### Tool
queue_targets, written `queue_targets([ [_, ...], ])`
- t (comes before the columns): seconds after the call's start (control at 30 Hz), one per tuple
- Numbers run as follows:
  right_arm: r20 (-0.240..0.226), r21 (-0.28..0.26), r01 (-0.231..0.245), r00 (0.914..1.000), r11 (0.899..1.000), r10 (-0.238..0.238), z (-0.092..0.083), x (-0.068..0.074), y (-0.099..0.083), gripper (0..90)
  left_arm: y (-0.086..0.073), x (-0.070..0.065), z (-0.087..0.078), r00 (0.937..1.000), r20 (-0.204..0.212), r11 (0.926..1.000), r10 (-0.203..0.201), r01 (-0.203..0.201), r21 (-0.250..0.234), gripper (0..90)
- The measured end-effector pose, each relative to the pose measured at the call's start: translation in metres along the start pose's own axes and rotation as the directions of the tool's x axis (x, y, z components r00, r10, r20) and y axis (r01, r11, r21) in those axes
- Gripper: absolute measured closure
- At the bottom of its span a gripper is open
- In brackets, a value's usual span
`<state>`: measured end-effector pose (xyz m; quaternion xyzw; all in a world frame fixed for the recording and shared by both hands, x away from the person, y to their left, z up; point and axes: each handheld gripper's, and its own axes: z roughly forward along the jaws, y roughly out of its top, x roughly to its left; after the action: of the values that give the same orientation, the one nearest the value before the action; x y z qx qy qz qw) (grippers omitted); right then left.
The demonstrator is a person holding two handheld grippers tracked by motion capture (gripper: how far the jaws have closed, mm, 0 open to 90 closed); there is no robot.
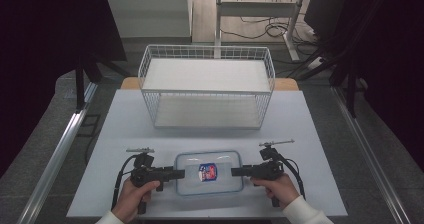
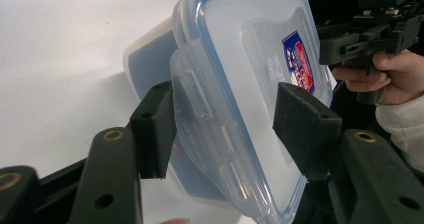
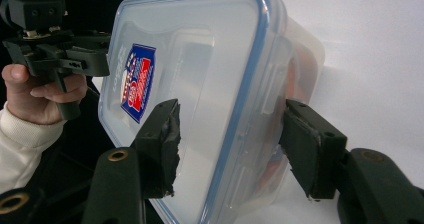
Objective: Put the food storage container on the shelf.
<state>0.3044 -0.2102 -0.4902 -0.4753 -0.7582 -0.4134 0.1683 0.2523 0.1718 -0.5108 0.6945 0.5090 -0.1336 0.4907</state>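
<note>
Item: clear plastic food container (image 1: 208, 172) with blue-sealed snap lid and a red-and-blue label, lying flat at the near centre of the pale tabletop (image 1: 125, 114), between the left gripper (image 1: 179, 173) and right gripper (image 1: 234, 172). Handling, by judgement: light, rigid, smooth and slippery, best taken at the short ends over lid rim and clip; each gripper's fingers straddle one end, pads at the plastic, though a firm clench cannot be told. Surroundings: white two-tier wire rack (image 1: 207, 86) at the far edge; dark room, cables on the floor.

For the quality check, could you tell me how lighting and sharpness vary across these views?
High view: dark edges, evenly lit table, small soft container. Left gripper view: near jaws blurred, lid sharper, table glaring white. Right gripper view: label readable, table washed out.
</note>
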Motion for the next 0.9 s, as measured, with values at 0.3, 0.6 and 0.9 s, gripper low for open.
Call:
queue_targets([
  [0.3,0.022,-0.024,0.003,0.9998,1.000,-0.003,-0.006,0.007,-0.004,46.2,0.000,-0.008,-0.004,0.9997,-0.018,0.9998,0.019,-0.019,-0.009,48.1],
  [0.6,0.034,-0.037,-0.011,0.9993,0.999,0.012,-0.009,0.011,-0.004,47.5,0.001,-0.012,-0.006,0.9989,-0.034,0.9994,0.032,-0.033,-0.014,49.5],
  [0.9,0.038,-0.055,-0.001,0.9993,0.998,0.003,-0.011,0.016,-0.003,47.9,0.002,-0.015,-0.009,0.9988,-0.033,0.9990,0.036,-0.037,-0.027,50.0],
])
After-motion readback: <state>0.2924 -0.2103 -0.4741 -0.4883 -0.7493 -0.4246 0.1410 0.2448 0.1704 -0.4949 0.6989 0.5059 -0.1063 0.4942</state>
